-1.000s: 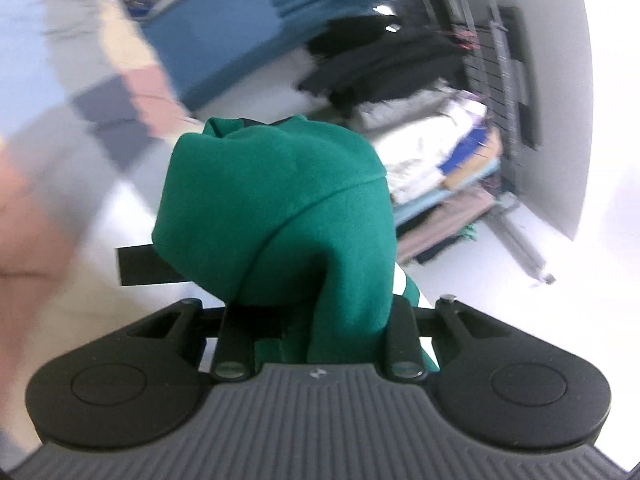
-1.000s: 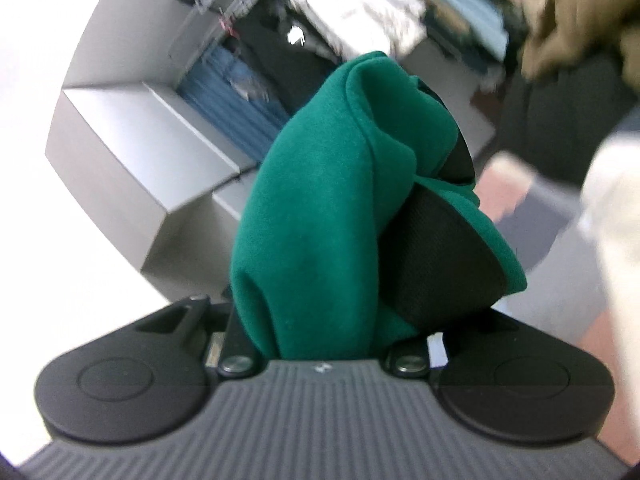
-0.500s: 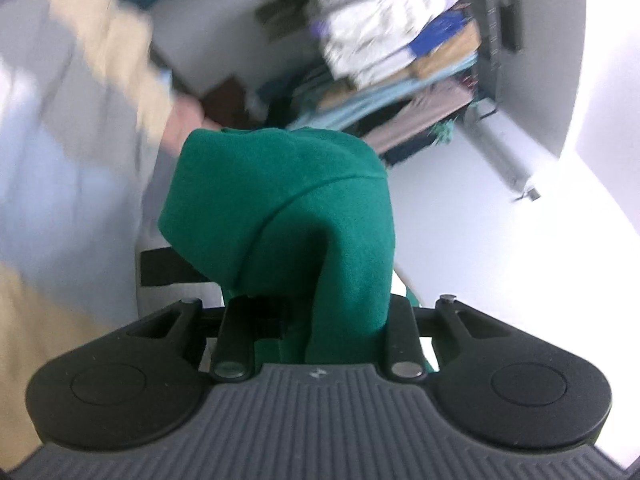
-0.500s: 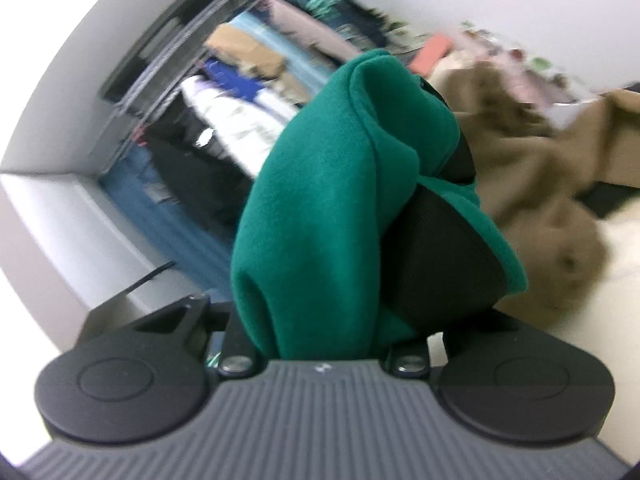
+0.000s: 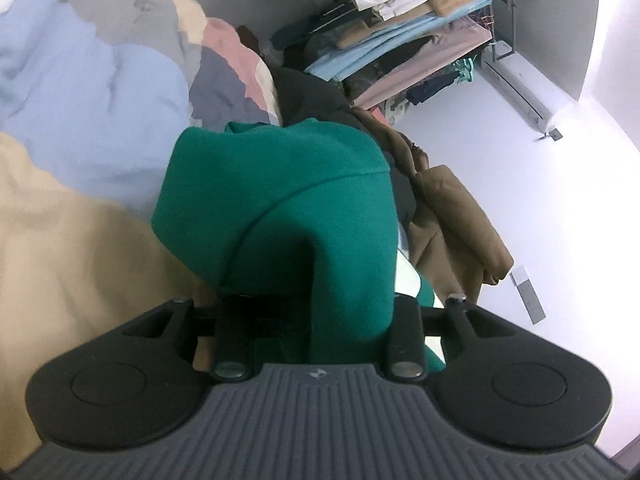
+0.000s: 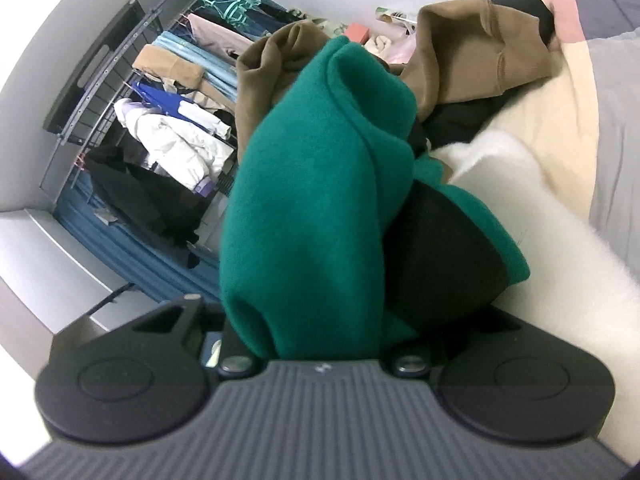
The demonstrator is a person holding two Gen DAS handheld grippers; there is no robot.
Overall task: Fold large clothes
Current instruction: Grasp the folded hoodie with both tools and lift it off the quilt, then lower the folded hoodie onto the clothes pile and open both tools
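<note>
A green garment (image 5: 256,184) is bunched over my left gripper (image 5: 296,220) and hides its fingers. The left jaws are opening with the cloth still between them, and its bundle keeps its shape. In the right wrist view the same green garment (image 6: 312,200), with a black ribbed band (image 6: 440,264), is wrapped over my right gripper (image 6: 336,188), which is shut on it. Both grippers hang low over a bed with a patchwork cover (image 5: 80,80).
A brown garment (image 5: 452,216) and a black one (image 5: 320,96) lie heaped beyond the green cloth. The brown garment (image 6: 480,40) also shows on the right, beside a white fluffy cloth (image 6: 520,208). A loaded clothes rack (image 6: 168,132) stands behind. A small white object (image 5: 528,296) lies on the pale surface.
Both grippers have swung round and come down toward the bed, carrying the green garment. The bed cover and the brown heap now fill the background. The cloth's shape in each gripper is unchanged.
</note>
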